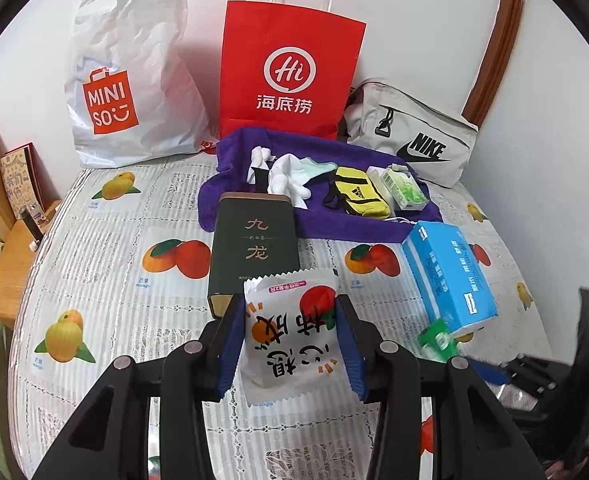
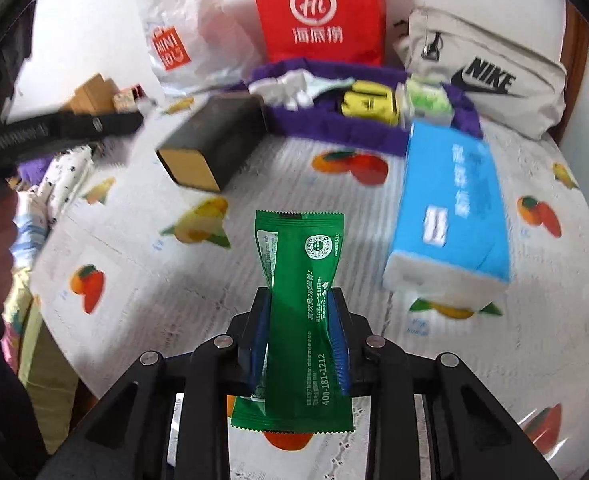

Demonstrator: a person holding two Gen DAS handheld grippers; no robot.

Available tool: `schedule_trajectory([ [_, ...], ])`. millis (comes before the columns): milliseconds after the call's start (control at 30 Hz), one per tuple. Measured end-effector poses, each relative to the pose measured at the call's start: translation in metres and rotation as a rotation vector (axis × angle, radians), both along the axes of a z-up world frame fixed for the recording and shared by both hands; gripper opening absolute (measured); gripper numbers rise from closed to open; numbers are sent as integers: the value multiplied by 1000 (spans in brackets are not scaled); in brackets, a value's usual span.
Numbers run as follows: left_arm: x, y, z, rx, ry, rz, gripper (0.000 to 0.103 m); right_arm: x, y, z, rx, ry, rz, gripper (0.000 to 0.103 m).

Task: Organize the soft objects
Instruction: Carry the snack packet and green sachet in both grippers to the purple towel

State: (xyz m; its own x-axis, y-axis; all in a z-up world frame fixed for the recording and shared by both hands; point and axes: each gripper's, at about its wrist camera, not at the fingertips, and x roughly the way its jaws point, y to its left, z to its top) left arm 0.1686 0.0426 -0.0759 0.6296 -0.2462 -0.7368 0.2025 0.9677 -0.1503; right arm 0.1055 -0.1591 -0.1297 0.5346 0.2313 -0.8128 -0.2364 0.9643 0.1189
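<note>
Fruit-print tablecloth (image 1: 106,248) fills the scene as my left gripper (image 1: 290,340) pinches a white snack packet (image 1: 290,332) and my right gripper (image 2: 300,336) pinches a green sachet (image 2: 298,300), both clear of the cloth. These 2 look light, crinkly and slippery, so mid-body grips likely suit them best. Nearby lie a dark tin (image 1: 254,244) and blue tissue pack (image 1: 450,272); behind, a purple towel (image 1: 234,196) bears socks.

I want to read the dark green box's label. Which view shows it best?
The left wrist view: the dark green box lies sharp, with its gold-lettered top facing the camera. The right wrist view shows it blurred, end-on, lettering hidden.
</note>
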Motion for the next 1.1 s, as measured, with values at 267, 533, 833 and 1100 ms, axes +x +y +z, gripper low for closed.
schedule_trajectory([
  [267, 10, -8, 11, 4, 1, -3, 42, 21, -18, 42, 5, -92, -5, 28],
  [533, 27, -19, 19, 14, 0, 3, 42, 48, -37, 54, 20, -114, -12, 28],
  [833, 49, -23, 23, 17, -1, 10, 42, 79, -46, 61, 33, -128, -15, 29],
  [1100, 72, -32, 24, 21, 3, -1, 42, 105, -50, 62, 33, -135, -19, 29],
])
